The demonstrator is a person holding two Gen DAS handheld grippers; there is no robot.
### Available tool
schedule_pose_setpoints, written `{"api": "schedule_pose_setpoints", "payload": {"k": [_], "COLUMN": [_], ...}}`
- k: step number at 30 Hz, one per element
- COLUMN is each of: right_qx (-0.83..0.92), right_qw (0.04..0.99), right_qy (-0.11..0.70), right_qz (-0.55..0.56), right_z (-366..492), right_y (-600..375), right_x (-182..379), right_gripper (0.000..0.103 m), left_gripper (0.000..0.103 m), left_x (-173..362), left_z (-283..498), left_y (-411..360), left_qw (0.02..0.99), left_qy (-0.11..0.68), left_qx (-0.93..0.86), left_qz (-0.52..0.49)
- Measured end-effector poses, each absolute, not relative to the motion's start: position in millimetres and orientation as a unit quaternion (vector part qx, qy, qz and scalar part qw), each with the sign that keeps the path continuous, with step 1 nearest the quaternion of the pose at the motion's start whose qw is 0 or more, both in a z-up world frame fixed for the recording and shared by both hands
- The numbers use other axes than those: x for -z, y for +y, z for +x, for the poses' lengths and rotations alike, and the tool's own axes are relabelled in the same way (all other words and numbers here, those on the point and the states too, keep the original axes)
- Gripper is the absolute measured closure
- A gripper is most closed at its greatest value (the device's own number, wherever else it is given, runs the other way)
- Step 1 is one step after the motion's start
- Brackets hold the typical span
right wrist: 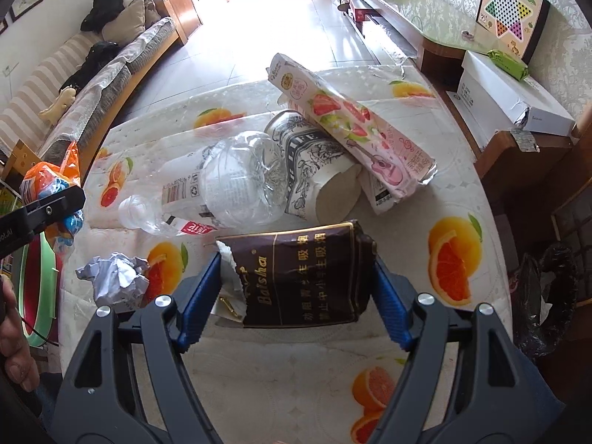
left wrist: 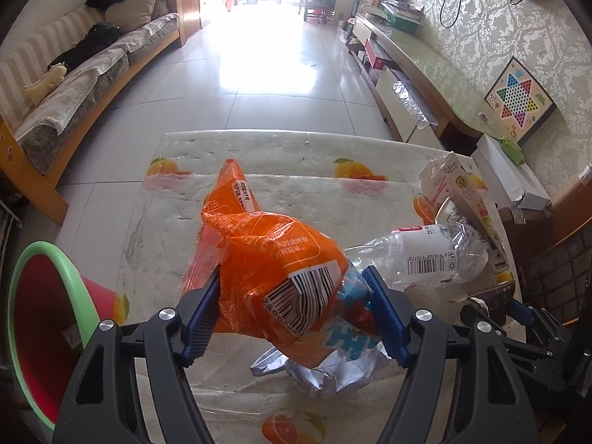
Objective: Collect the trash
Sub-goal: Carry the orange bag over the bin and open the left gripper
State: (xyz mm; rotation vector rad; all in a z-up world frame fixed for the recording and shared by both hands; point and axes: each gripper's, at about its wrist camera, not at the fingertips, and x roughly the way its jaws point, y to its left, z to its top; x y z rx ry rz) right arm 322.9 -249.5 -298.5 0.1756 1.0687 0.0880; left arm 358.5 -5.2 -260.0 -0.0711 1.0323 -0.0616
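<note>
My left gripper point(left wrist: 292, 277) is shut on an orange snack wrapper point(left wrist: 266, 259), with a blue-and-white wrapper point(left wrist: 347, 336) bunched against its right pad; the bundle hangs just above the table point(left wrist: 259, 155). Crumpled foil point(left wrist: 325, 373) lies beneath it. My right gripper point(right wrist: 296, 262) is shut on a dark brown cigarette pack point(right wrist: 307, 273), torn open at its left end. Beyond the pack lie a crushed clear bottle point(right wrist: 236, 181), a printed paper cup point(right wrist: 314, 170) on its side and a pink strawberry carton point(right wrist: 351, 122). A foil ball point(right wrist: 114, 277) rests to the left.
A red bin with a green rim point(left wrist: 22, 314) stands on the floor left of the table. A sofa point(left wrist: 74, 85) runs along the left wall, a long cabinet point(left wrist: 407, 59) along the right. A white box point(right wrist: 510, 92) and a black bag point(right wrist: 547, 296) sit right of the table.
</note>
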Motion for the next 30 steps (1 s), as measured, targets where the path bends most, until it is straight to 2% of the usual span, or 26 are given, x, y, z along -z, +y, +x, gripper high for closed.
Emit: {"api": "schedule_pose_setpoints", "payload": {"k": [14,24,30], "right_qx": [-0.07,-0.135,-0.182], "right_qw": [0.887,0.9,0.898], "right_qy": [0.452,0.414,0.4], "right_qz": [0.063,0.024,0.002], "right_z": [277.6,251.4,238.6], "right_y": [-215.7,-142.3,-86.1], "right_x": [214.9,163.4,144.1], "right_gripper": [0.028,0.028,0.028], "left_gripper": [0.034,0.034,0.034], "left_x": [187.3,153.9,151.5], "left_z": [291.8,239.0,219.2], "left_y": [37.6,122.9,184.5], "left_qw": [0.897,0.91,0.909], "left_qy": [0.437,0.405,0.401], "left_qx": [0.03,-0.016,-0.05], "left_qz": [-0.056,-0.082,-0.102]}}
